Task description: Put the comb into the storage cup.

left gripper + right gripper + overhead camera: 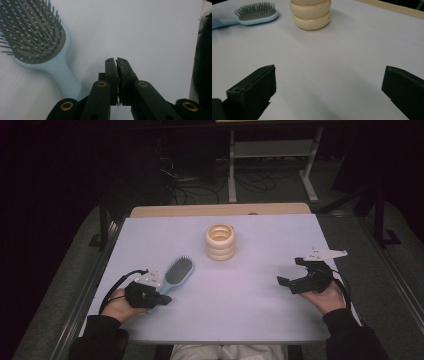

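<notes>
- Pale-blue brush (177, 272) is lying flat on the desk (240, 310), bristles facing up, its head pointing away from the person and its handle running back toward the left tongs (162, 300).
- Left tongs are sitting at the near left of the desk, just beside the handle's end; in the left gripper view the jaws are pressing together with nothing between them, and the handle (66, 80) is passing along their left side, outside the grip.
- Cream ring stack (220, 241) is standing upright at the middle of the desk's far half, well apart from the brush and both hands.
- Right tongs (290, 272) are resting at the near right, held in the right hand (330, 297), jaws gaping wide over bare desk and gripping nothing, pointing toward the stack.
</notes>
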The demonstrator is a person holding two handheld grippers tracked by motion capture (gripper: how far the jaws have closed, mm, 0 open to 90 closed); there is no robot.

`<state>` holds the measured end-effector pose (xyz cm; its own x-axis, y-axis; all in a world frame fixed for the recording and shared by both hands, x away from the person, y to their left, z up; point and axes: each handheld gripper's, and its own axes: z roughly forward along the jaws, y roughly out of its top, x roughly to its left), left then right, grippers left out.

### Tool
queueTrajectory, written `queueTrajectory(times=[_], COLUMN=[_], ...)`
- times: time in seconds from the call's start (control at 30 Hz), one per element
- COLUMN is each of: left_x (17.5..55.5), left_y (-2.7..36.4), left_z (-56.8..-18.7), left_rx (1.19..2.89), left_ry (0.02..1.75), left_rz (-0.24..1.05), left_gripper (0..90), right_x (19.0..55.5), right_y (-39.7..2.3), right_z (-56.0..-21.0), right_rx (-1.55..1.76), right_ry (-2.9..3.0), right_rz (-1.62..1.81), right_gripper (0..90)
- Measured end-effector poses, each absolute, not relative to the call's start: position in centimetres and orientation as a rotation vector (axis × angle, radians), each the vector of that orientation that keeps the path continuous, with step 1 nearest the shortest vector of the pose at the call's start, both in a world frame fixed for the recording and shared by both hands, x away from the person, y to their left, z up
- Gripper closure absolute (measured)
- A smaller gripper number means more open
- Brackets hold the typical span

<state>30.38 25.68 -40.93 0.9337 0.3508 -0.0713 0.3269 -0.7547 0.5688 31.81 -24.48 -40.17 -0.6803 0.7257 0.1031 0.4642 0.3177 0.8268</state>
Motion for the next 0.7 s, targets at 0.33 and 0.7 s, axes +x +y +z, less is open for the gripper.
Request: queueTrajectory(times=[0.33,0.7], left_x=[30.43,30.59], left_y=[25.80,26.27], left_z=[-41.20,-41.72], left_rx=[2.551,2.624], left_ry=[0.473,0.491], left_rz=[0.031,0.008], left_gripper=[90.0,90.0], right_x=[31.78,31.77], right_y=[-24.48,-24.48], right_z=[-40.14,-40.12], right_rx=[1.070,1.068], right_ry=[2.301,2.297], right_rz=[1.296,1.285], right_gripper=[0.0,0.0])
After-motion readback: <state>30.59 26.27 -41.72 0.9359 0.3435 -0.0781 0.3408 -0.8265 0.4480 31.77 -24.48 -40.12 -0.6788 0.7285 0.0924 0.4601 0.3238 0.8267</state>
